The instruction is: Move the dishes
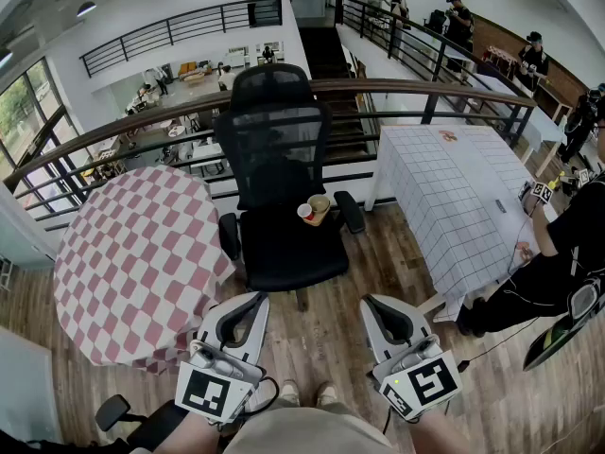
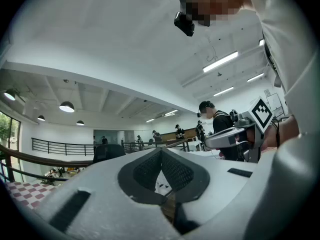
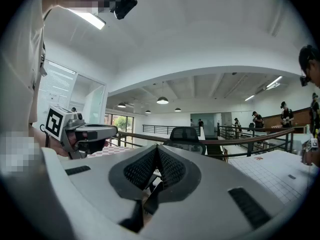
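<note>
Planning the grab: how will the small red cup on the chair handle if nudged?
Probably light: the cup looks small beside the bowl. Likely tips easily, since it stands upright on a padded chair that may give. Contents can't be made out.

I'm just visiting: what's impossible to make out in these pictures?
- Dishes on the chair seat, head view: too small to count or see contents.
- Same dishes, gripper views: hidden behind the left gripper and right gripper themselves.
- White table, near right corner, head view: covered by a person in black.
</note>
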